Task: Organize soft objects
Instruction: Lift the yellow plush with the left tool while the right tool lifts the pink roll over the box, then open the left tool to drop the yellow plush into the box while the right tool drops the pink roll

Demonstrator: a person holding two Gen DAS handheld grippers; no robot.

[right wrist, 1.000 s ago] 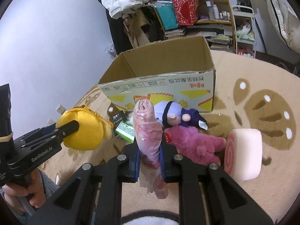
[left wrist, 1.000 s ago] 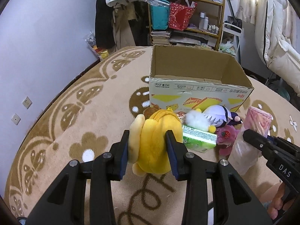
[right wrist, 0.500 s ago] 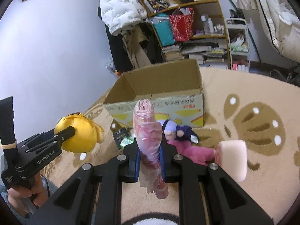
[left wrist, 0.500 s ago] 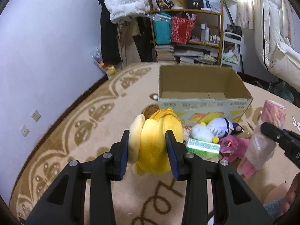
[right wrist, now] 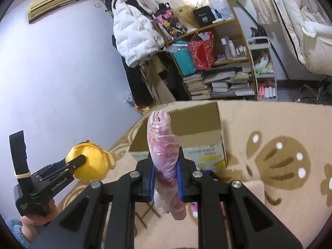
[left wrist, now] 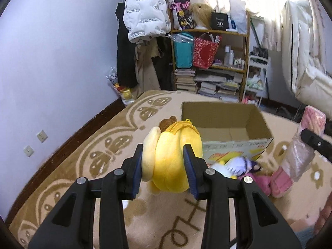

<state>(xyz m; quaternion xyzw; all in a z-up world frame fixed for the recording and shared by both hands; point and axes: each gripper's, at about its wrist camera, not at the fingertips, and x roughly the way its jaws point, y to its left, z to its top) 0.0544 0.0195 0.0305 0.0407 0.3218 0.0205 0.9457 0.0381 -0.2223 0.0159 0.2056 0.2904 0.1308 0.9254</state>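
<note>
My left gripper (left wrist: pixel 164 170) is shut on a yellow plush toy (left wrist: pixel 172 157) and holds it in the air, left of the open cardboard box (left wrist: pixel 224 128). It also shows in the right wrist view (right wrist: pixel 89 164). My right gripper (right wrist: pixel 166 182) is shut on a pink rolled cloth in clear wrap (right wrist: pixel 164 151), upright, in front of the box (right wrist: pixel 199 137); the roll shows at the right of the left wrist view (left wrist: pixel 300 145). A white-and-purple plush (left wrist: pixel 240 164) and a pink plush (left wrist: pixel 261 182) lie on the carpet by the box.
A beige patterned carpet (left wrist: pixel 83 166) covers the floor. A cluttered bookshelf (left wrist: pixel 209 58) and hanging coats (left wrist: pixel 143 20) stand behind the box. A purple wall (left wrist: pixel 51 62) runs along the left. White bedding (left wrist: pixel 307 62) lies at the right.
Both grippers have risen with their loads, so the box and floor toys now sit lower and farther. Both grips are unchanged.
</note>
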